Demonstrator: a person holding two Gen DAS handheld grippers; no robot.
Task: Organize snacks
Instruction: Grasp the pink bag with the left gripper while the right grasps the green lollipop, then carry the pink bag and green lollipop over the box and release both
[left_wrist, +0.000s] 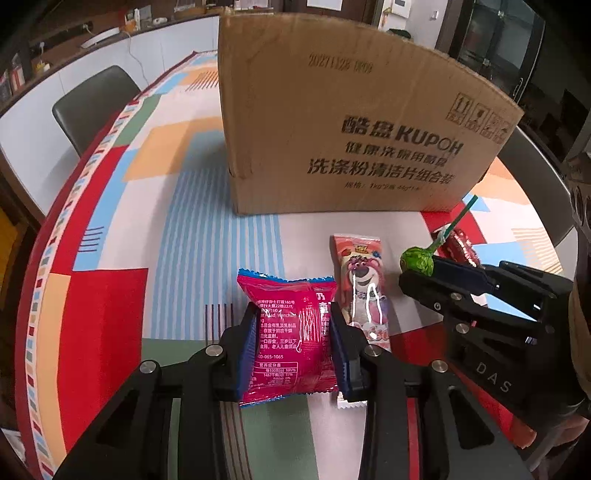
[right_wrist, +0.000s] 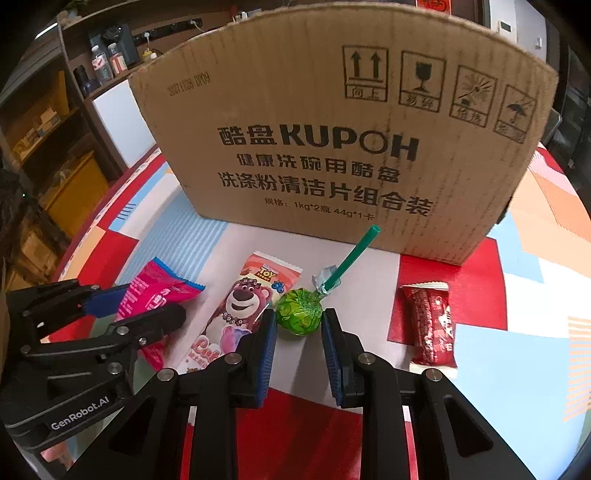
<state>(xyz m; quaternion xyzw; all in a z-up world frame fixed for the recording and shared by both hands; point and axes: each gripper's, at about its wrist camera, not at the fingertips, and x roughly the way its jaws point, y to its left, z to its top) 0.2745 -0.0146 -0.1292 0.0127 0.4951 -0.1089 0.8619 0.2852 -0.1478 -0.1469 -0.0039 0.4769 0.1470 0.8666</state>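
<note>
- Left gripper (left_wrist: 293, 345): pads pressed on pink snack packet (left_wrist: 288, 332), before cardboard box (left_wrist: 351, 122).
- Right gripper (right_wrist: 299, 345): jaws narrowed, flanking green lollipop (right_wrist: 300, 312) before the box; contact unclear.

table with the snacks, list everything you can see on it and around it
brown cardboard box: one, printed in black, at the back
magenta foil snack packet: one, leftmost, pinched by the left gripper
pink bear-print wrapper: one, beside the packet
green wrapped lollipop: one, teal stick, between the right gripper's pads
red wrapped bar: one, rightmost
patterned tablecloth: one, red, blue, orange, green
dark chair: one, left of the table
left gripper: black, blue pads
right gripper: black, blue pads
</note>
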